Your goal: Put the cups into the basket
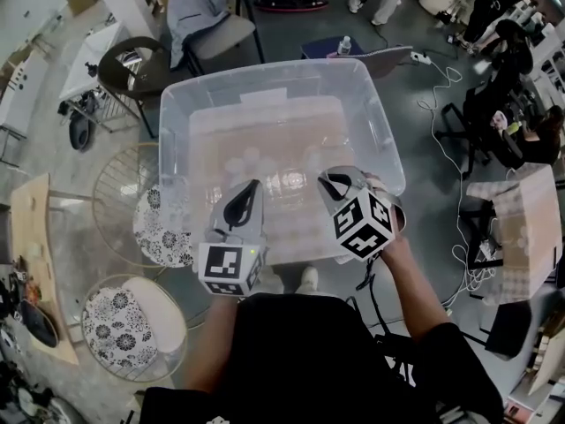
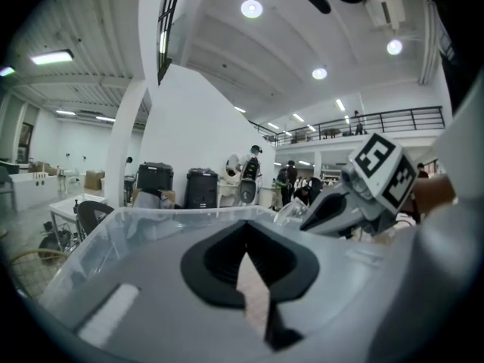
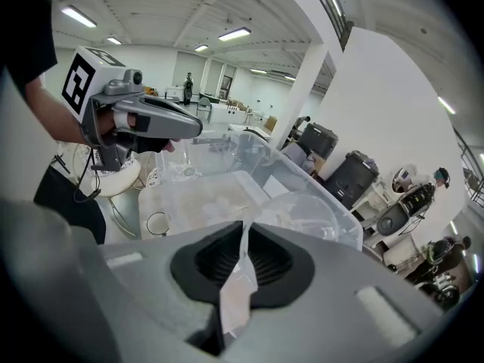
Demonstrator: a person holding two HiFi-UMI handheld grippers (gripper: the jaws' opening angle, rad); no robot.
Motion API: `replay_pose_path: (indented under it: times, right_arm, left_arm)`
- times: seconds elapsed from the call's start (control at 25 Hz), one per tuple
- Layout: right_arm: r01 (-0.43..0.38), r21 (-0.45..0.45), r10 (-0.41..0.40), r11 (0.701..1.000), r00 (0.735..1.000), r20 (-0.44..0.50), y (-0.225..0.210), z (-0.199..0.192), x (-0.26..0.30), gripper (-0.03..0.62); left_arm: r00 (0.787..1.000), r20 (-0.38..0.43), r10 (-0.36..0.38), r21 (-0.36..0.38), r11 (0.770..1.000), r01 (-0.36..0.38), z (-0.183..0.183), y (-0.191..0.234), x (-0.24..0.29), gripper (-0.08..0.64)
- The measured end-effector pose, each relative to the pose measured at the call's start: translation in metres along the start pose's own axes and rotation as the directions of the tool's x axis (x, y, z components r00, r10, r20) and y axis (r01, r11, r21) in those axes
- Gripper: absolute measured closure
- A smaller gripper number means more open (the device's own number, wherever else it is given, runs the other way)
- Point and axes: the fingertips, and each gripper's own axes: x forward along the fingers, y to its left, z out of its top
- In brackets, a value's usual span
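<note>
A large clear plastic bin point(image 1: 177, 117) serves as the basket, with several clear cups point(image 1: 265, 175) lying on its bottom. Both grippers hover over its near side. My left gripper point(image 1: 252, 187) is shut with nothing in it, and its own view shows the jaws point(image 2: 246, 259) closed above the bin's rim point(image 2: 151, 214). My right gripper point(image 1: 328, 180) is shut on the wall of a clear cup point(image 3: 306, 210), which juts past its jaws point(image 3: 240, 259) over the bin. That cup point(image 2: 289, 212) also shows at the right gripper's tip in the left gripper view.
Two wire stools with floral cushions point(image 1: 132, 321) point(image 1: 163, 228) stand left of the bin. A dark chair point(image 1: 132, 64) is behind them, a cardboard box point(image 1: 525, 228) and floor cables point(image 1: 459, 237) are to the right. People stand in the far background.
</note>
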Motion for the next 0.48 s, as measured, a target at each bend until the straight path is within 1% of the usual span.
replay_pose_path:
  times: [0.24, 0.48]
  right_arm:
    - [-0.048, -0.001, 0.048, 0.999, 0.997, -0.057, -0.009, -0.005, 0.033, 0.568]
    - [-0.107, 0.008, 0.108, 0.994, 0.987, -0.121, -0.01, -0.014, 0.066, 0.568]
  left_arm:
    - [1.0, -0.005, 0.012, 0.002, 1.0, -0.012, 0.0, 0.01, 0.004, 0.552]
    - [0.999, -0.021, 0.034, 0.005, 0.999, -0.034, -0.003, 0.023, 0.006, 0.552]
